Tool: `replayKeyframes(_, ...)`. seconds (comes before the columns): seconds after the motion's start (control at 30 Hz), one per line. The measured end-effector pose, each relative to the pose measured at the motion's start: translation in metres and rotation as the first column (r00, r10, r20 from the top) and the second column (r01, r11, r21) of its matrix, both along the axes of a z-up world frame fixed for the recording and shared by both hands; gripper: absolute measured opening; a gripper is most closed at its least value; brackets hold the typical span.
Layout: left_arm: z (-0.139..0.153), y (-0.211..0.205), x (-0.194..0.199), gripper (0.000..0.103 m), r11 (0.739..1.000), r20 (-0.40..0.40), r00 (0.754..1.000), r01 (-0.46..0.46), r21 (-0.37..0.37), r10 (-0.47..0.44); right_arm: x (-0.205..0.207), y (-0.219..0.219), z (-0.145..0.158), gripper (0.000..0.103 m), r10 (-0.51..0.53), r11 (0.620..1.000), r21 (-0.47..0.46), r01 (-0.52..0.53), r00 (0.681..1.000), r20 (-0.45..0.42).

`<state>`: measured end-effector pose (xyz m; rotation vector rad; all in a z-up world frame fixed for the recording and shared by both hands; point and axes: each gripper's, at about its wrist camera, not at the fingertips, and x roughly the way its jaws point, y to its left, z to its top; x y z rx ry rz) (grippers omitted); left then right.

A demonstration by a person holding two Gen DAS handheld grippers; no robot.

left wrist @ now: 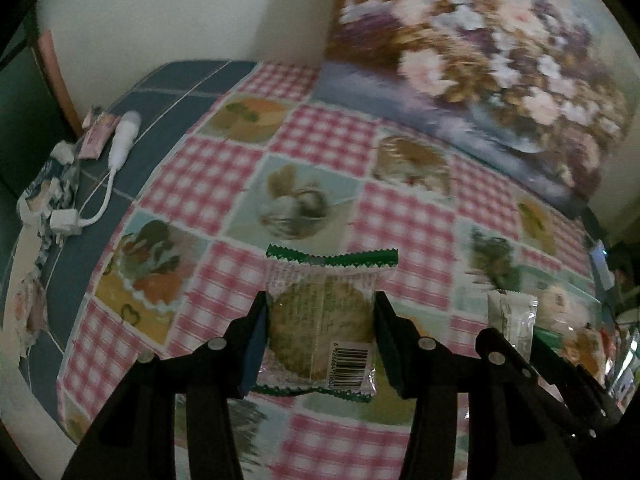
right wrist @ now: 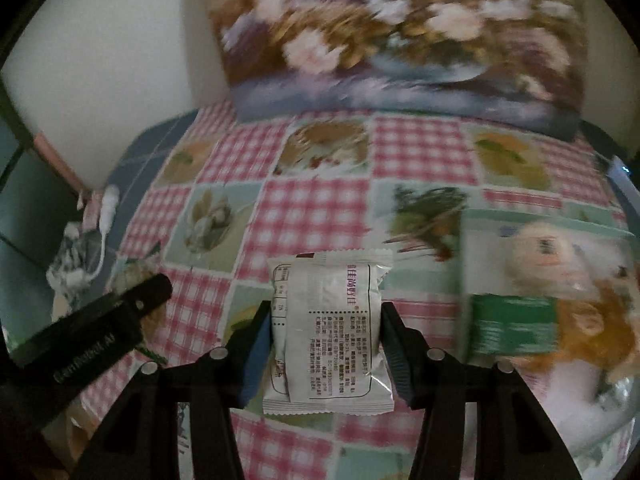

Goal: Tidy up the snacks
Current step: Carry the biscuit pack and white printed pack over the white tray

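The floral picture against the far wall is smeared by blur in both views, its top cut off by the frame, and the large snack bag at the right of the right wrist view is blurred too, its print unreadable and its right side lost at the lens edge. In the left wrist view the things at the far right rim are too dark and squeezed to name. The crumpled wrappers on the left run off the edge.

Both grippers are black with silver screws, blue-padded fingers and pale lettering.
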<state>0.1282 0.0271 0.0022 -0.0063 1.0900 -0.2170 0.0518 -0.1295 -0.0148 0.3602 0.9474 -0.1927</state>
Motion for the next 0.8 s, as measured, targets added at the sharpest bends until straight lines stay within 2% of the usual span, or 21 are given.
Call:
replayKeyframes(0.17, 0.019, -0.033, -0.024, 0.052, 0.999, 0.039, 0.998, 0.040, 0.000, -0.039, -0.026, -0.026, 0.019, 0.055, -0.059, 0.998, -0.004, 0.060, 0.998, 0.033)
replayKeyframes(0.4, 0.030, -0.077, -0.049, 0.052, 0.994, 0.066, 0.992, 0.106, 0.014, -0.107, -0.065, -0.065, 0.046, 0.055, -0.150, 0.988, -0.007, 0.152, 0.983, 0.106)
replayKeyframes(0.8, 0.034, -0.140, -0.083, 0.052, 0.978, 0.092, 0.974, 0.206, 0.038, -0.209, -0.113, -0.134, 0.060, 0.055, -0.297, 0.954, 0.000, 0.301, 0.941, 0.162)
